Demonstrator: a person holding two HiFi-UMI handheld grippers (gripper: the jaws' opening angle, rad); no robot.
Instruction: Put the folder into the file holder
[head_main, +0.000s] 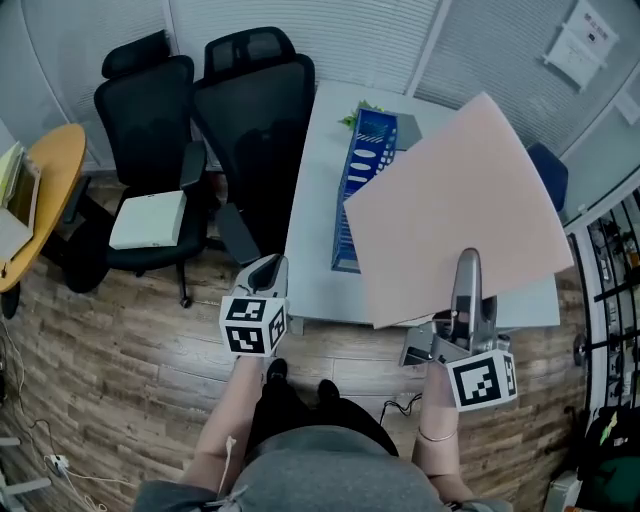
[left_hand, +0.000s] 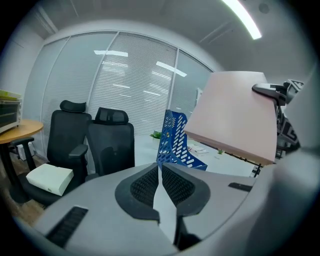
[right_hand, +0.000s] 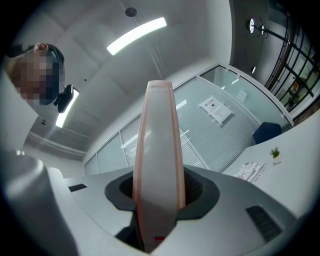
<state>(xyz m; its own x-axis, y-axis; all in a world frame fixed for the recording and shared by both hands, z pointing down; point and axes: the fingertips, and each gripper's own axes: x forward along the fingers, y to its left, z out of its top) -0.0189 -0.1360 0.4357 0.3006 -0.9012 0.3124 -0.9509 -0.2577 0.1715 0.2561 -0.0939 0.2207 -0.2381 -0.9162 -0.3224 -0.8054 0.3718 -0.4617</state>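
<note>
A pale pink folder (head_main: 455, 205) is lifted above the white table (head_main: 310, 270), tilted, with my right gripper (head_main: 467, 262) shut on its near edge. In the right gripper view the folder (right_hand: 157, 150) stands edge-on between the two pads and rises toward the ceiling. The blue perforated file holder (head_main: 358, 175) stands on the table just left of the folder, its right side partly hidden behind it; it also shows in the left gripper view (left_hand: 175, 142). My left gripper (head_main: 264, 272) hovers at the table's near left corner, jaws shut with nothing in them (left_hand: 160, 185).
Two black office chairs (head_main: 200, 120) stand left of the table, one with a white box (head_main: 148, 218) on its seat. A round wooden table (head_main: 40, 190) is at far left. A small plant (head_main: 352, 115) sits behind the holder. Wood floor lies below.
</note>
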